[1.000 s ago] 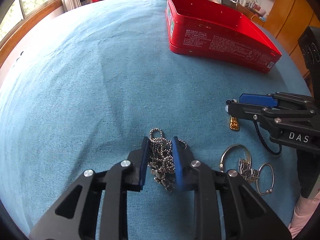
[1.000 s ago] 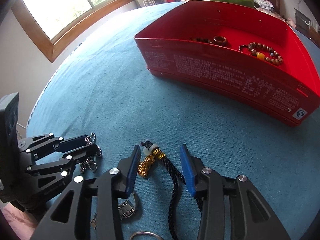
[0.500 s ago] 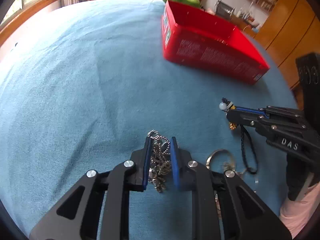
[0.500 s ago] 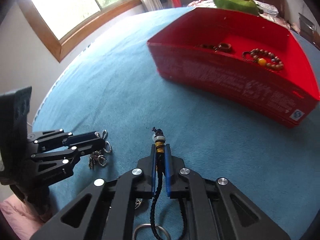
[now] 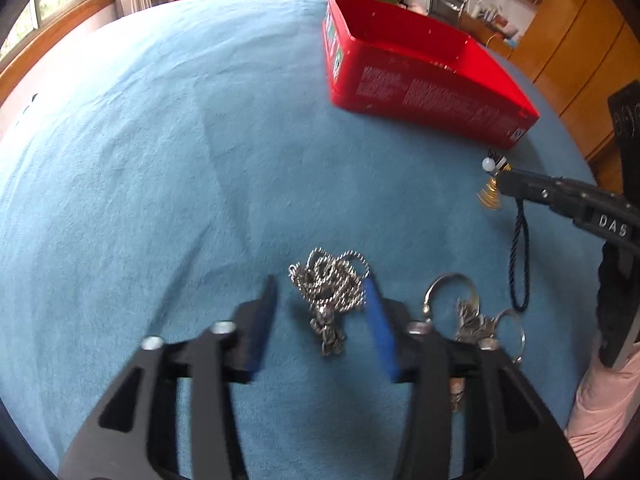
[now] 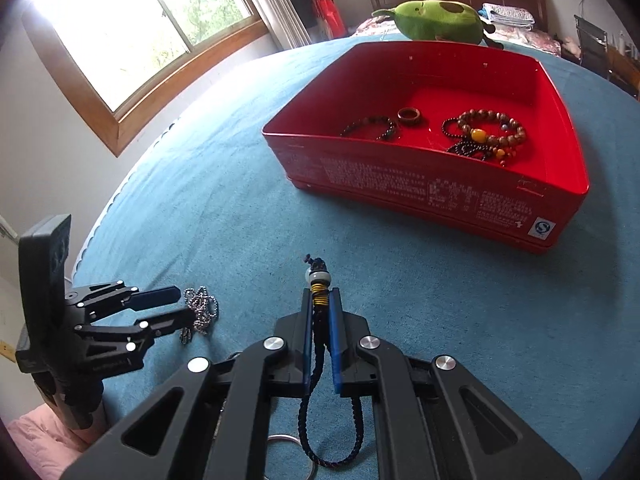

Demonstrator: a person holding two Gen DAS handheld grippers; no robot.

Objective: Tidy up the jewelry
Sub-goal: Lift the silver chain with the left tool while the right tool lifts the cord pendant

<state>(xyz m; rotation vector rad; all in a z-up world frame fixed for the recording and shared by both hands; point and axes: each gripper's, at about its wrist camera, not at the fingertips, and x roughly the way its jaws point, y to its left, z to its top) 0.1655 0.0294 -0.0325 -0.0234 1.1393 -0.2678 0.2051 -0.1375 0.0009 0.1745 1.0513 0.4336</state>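
On the blue cloth (image 5: 160,160), left tongs (image 5: 320,312) just opened, releasing chain (image 5: 332,288).

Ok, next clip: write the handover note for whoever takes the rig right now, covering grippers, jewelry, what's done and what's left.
Left gripper: jaws have just been opening; the silver chain lies between them on the blue cloth, not gripped.
Right gripper: shut on the dark cord charm, its loop hanging below.
Done: bead bracelets and a ring are in the red tin.
Left: cord charm, silver chain and the metal rings beside it still go into the tin.
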